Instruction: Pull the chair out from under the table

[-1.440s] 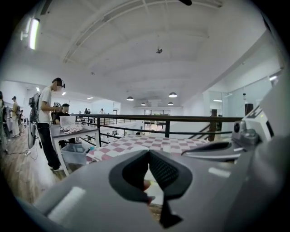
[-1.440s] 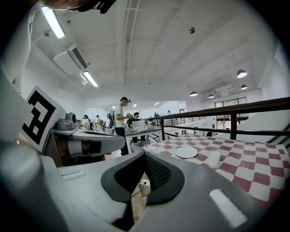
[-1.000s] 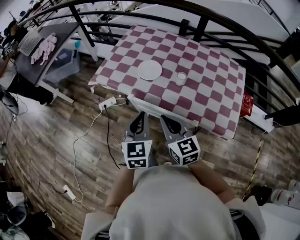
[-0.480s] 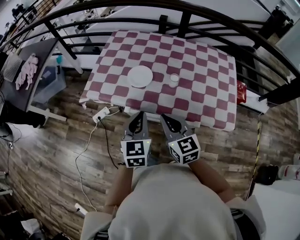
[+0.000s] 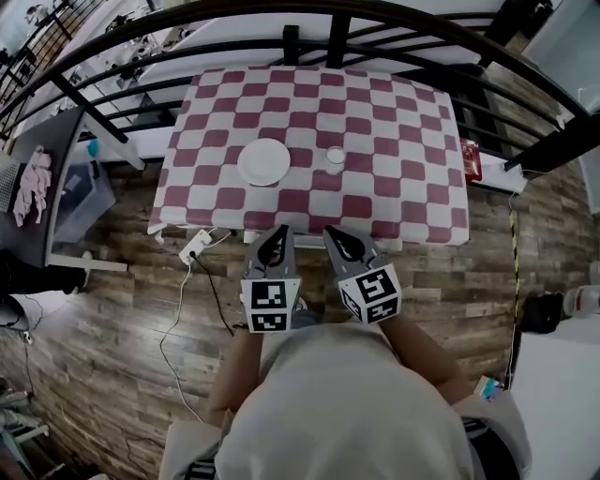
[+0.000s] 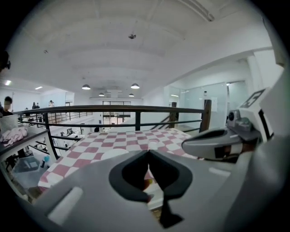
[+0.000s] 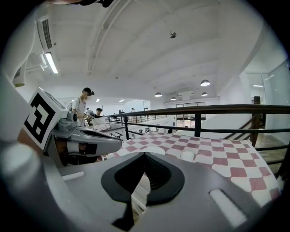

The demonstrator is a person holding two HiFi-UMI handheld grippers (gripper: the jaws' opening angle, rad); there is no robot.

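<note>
Closer to and squarely facing the checked table (image 5: 403,169) than a second ago, with left gripper (image 5: 276,232) and right gripper (image 5: 334,232) clenched empty, nearing the chair (image 5: 309,242) tucked under near edge; pull not begun.

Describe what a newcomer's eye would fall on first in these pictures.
The red-and-white checked table fills the middle of the head view, bearing a white plate and a small cup. At its near edge the left gripper and right gripper point toward it, jaws shut. A black railing curves behind.
</note>
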